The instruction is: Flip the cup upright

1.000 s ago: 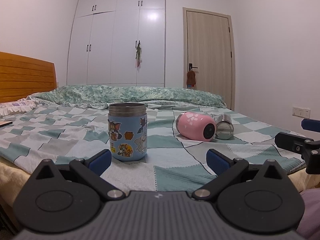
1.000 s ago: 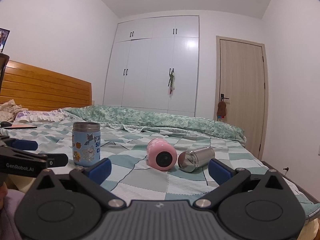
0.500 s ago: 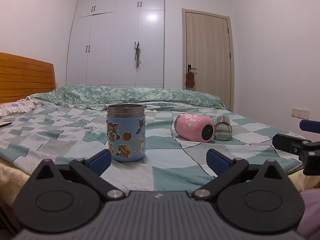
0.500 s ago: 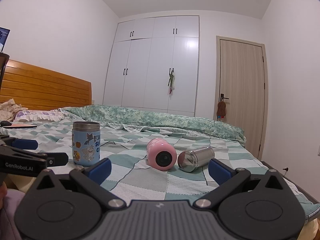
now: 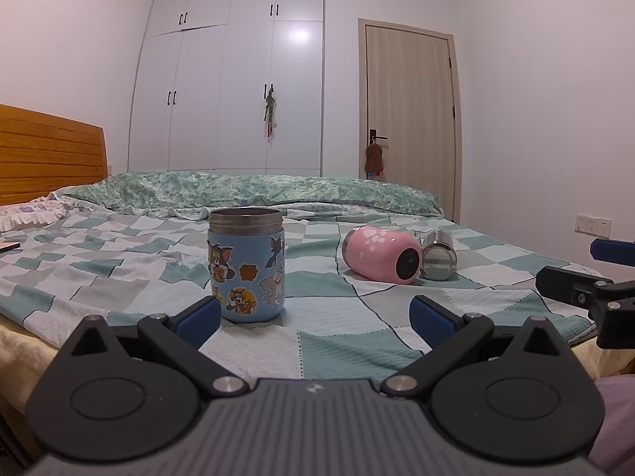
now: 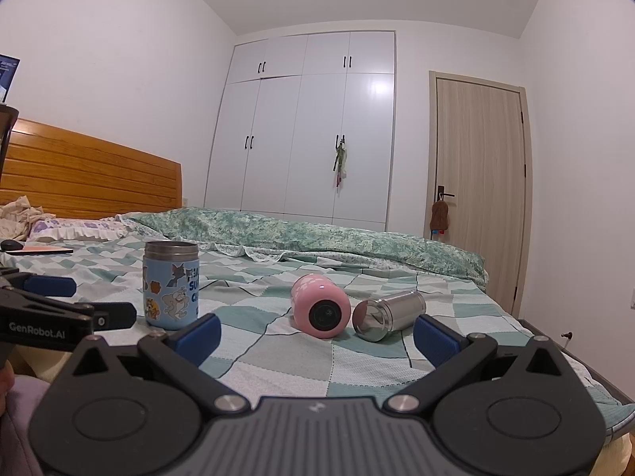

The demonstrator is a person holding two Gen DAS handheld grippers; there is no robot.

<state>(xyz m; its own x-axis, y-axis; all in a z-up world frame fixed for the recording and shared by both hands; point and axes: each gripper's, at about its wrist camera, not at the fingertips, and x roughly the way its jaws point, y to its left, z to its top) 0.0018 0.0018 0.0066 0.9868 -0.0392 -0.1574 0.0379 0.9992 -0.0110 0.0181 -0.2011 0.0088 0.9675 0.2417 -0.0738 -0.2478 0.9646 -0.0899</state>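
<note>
A blue cartoon-sticker cup [image 5: 247, 265] [image 6: 171, 284] stands upright on the checked bedspread [image 5: 357, 317], mouth up. A pink cup [image 5: 381, 253] [image 6: 320, 307] lies on its side to its right, base toward me. A steel cup [image 5: 438, 254] [image 6: 389, 315] lies on its side touching the pink one. My left gripper [image 5: 313, 315] is open and empty, low at the bed's near edge, in front of the blue cup. My right gripper [image 6: 317, 335] is open and empty, in front of the pink and steel cups.
A green floral duvet [image 5: 246, 194] is bunched along the far side of the bed. A wooden headboard [image 6: 87, 174] is at left, with a white wardrobe [image 6: 309, 127] and a door [image 6: 480, 190] behind. A dark object [image 6: 12, 244] lies near the pillows.
Both grippers have stayed open. The left view has tilted slightly, so the cups sit a little lower and farther left in it. The cups have not moved.
</note>
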